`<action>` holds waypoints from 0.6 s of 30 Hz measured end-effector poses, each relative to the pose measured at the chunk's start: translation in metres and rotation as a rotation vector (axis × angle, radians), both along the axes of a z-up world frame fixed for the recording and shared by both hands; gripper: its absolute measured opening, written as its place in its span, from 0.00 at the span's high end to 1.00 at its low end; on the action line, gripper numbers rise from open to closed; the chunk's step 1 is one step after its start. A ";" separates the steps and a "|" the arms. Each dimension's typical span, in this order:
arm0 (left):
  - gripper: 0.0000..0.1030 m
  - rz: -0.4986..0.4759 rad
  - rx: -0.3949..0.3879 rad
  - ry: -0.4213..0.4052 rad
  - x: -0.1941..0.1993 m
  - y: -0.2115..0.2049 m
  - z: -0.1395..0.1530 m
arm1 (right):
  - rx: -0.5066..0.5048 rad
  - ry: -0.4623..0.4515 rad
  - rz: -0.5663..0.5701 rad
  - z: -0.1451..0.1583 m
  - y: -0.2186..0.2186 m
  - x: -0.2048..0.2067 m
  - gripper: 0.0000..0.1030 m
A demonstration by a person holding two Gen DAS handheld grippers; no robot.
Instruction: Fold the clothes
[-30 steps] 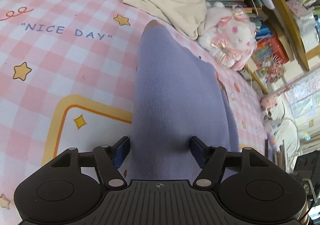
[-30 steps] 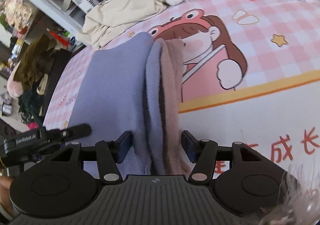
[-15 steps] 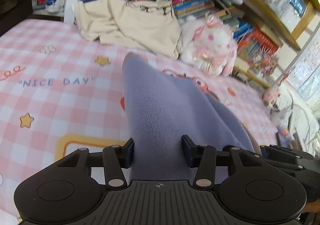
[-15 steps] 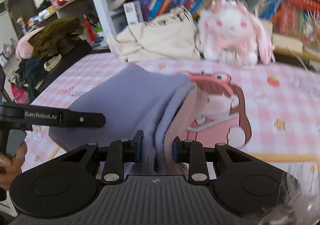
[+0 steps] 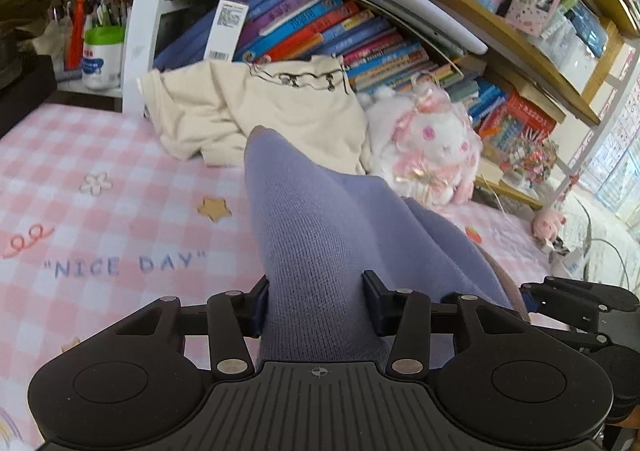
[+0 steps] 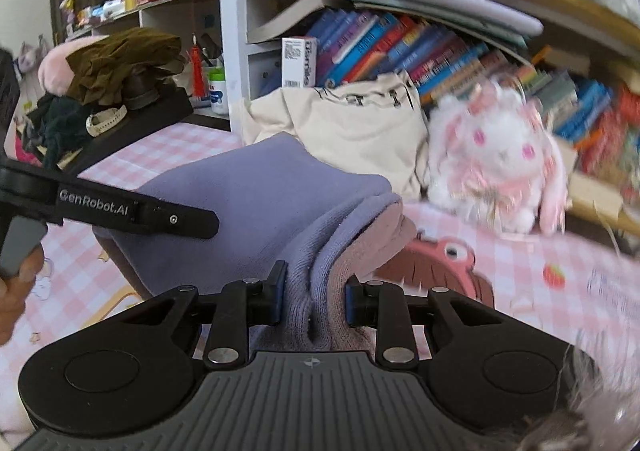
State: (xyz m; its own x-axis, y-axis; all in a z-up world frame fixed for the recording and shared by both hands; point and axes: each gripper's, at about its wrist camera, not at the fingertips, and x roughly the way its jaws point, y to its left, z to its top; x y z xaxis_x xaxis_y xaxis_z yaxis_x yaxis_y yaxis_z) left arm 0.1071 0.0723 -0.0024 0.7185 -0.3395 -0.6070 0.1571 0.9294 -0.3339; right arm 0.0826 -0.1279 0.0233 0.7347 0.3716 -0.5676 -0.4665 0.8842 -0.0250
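A folded lavender knit garment (image 5: 320,235) with a dusty-pink inner layer (image 6: 372,239) is held up over the pink checked bed cover (image 5: 100,219). My left gripper (image 5: 316,303) is shut on its left end. My right gripper (image 6: 312,301) is shut on the stacked lavender and pink edges. The garment (image 6: 248,187) stretches between both grippers, lifted off the bed. The left gripper's arm (image 6: 132,211) shows in the right wrist view, and the right gripper (image 5: 580,303) shows at the right edge of the left wrist view.
A crumpled cream garment (image 5: 256,111) lies at the bed's far edge beside a white and pink plush rabbit (image 5: 432,147). Behind them stands a bookshelf (image 5: 340,23) full of books. Dark clothes (image 6: 116,67) are piled on a black box at the left.
Both grippers closed on the lavender garment and lifted it off the bed, tilting up so the bookshelf came into view.
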 end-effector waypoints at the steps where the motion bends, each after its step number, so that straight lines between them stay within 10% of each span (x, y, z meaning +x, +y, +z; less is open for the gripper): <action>1: 0.57 0.002 -0.001 -0.003 0.004 0.002 0.000 | -0.016 -0.014 0.008 0.000 0.004 0.003 0.76; 18: 0.57 0.050 -0.030 0.069 0.070 0.029 -0.033 | -0.128 0.005 0.023 -0.027 0.045 0.079 0.76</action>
